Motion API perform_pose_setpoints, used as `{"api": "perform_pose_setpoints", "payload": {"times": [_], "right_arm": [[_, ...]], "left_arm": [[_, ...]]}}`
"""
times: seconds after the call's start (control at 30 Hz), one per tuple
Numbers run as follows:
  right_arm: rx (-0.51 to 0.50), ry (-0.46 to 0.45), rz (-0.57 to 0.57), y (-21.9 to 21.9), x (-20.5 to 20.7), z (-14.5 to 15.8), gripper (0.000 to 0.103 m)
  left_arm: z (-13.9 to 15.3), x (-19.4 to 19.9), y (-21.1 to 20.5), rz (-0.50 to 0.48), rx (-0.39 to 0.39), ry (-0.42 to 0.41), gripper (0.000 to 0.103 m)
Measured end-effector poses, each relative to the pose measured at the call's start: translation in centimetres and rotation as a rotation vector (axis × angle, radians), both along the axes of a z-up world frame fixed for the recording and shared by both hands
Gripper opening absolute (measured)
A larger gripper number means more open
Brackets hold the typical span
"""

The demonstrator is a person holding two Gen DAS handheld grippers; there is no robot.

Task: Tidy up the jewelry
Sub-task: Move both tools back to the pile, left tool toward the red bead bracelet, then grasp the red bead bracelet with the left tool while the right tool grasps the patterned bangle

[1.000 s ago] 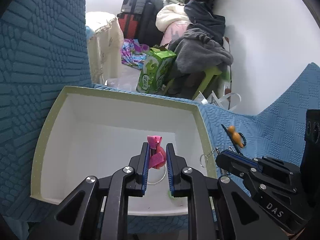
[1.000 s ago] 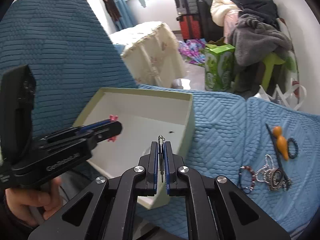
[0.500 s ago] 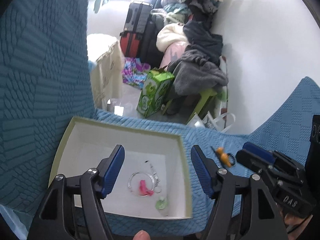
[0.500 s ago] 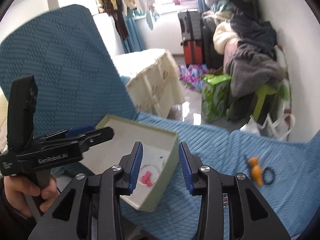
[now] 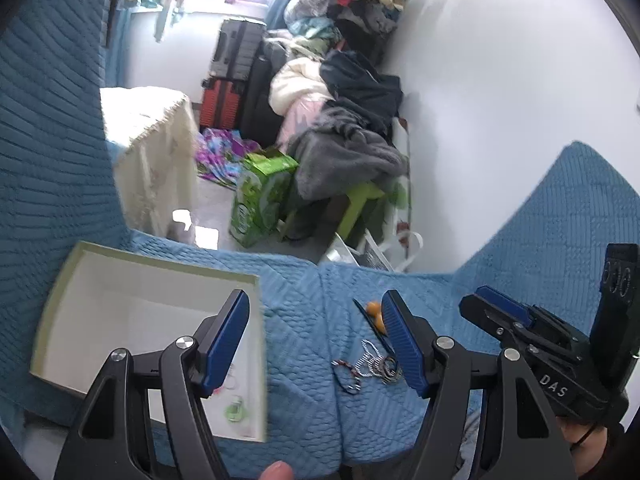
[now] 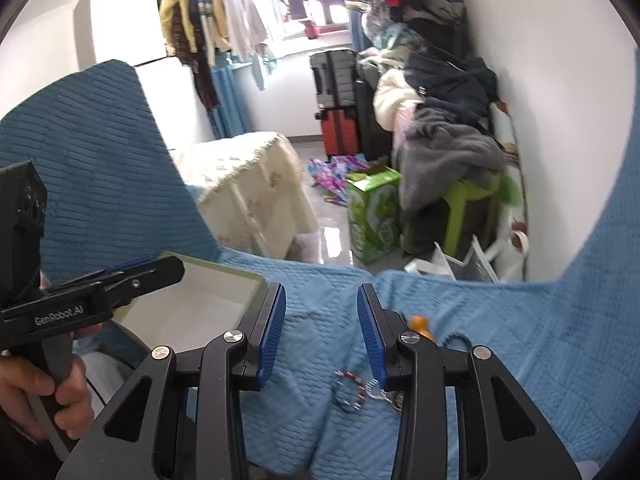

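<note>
Jewelry is split between two spots: a few pieces lie inside the pale box (image 5: 60, 288), among them a green piece (image 5: 234, 408) near its front wall, while a tangle of bracelets (image 5: 368, 362) sits on the blue quilt (image 5: 304, 320) to the right of the box, with an orange-topped hairpin (image 5: 374, 312) just beyond the tangle.

Both grippers are spread wide and carry nothing. The left gripper (image 5: 320, 340) hangs over the quilt at the box's right wall; the right gripper (image 6: 322, 334) hovers right of the box with the bracelets (image 6: 360, 390) just below its right finger.

The likeliest trouble, as I judge it, is the tangle itself: beaded loops and rings overlap, so a pinch on one strand could drag its neighbours and drop them short of the box. The quilt is soft and ridged, so fingers pressed into it may catch cloth along with a bead string. The box wall stands between the pile and the inside, and a low carry could snag on it.

Past the quilt's edge is a green carton (image 6: 374, 216), a heap of clothes (image 6: 444, 152), and suitcases (image 6: 338, 100), all well clear of the work.
</note>
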State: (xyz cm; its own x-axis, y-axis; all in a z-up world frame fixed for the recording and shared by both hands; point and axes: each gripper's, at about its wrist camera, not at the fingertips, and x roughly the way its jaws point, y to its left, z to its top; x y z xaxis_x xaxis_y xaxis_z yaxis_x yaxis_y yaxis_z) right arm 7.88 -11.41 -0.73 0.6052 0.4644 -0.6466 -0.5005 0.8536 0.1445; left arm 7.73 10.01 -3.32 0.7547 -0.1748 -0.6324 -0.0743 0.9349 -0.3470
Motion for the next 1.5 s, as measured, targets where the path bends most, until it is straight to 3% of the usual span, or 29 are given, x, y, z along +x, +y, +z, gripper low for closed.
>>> {"api": "perform_pose_setpoints", "payload": {"times": [0.4, 0.5, 0.63, 0.73, 0.9, 1.13, 1.2, 1.33, 1.5], "right_arm": [[-0.045, 0.126, -0.104, -5.8, 1.1, -7.3, 0.034], [-0.055, 0.166, -0.110, -6.7, 1.4, -9.4, 0.029], [-0.078, 0.231, -0.113, -7.3, 1.5, -12.5, 0.026], [-0.086, 0.276, -0.123, -7.7, 1.9, -14.5, 0.025], [-0.077, 0.341, -0.119, -7.5, 2.7, -16.6, 0.024], [-0.088, 0.358, -0.116, -6.7, 3.6, -18.0, 0.023], [-0.080, 0.368, -0.133, -6.8, 3.9, -18.4, 0.023], [-0.077, 0.385, -0.163, -7.2, 4.7, -19.1, 0.022], [-0.069, 0.415, -0.189, -7.6, 5.2, -20.0, 0.010]], "left_arm": [[-8.5, 1.8, -7.2, -0.090, -0.062, 0.143, 0.066], [-10.5, 2.3, -8.0, -0.108, -0.056, 0.180, 0.056], [-13.4, 3.5, -8.8, -0.121, -0.071, 0.238, 0.055], [-15.3, 4.4, -9.1, -0.125, -0.075, 0.274, 0.045], [-18.0, 5.4, -9.0, -0.119, -0.093, 0.320, 0.042], [-19.6, 6.3, -8.8, -0.108, -0.097, 0.331, 0.035], [-19.9, 6.6, -8.8, -0.113, -0.098, 0.327, 0.027], [-20.3, 7.2, -9.1, -0.121, -0.091, 0.325, 0.024], [-20.5, 7.5, -9.9, -0.147, -0.047, 0.330, 0.020]]}}
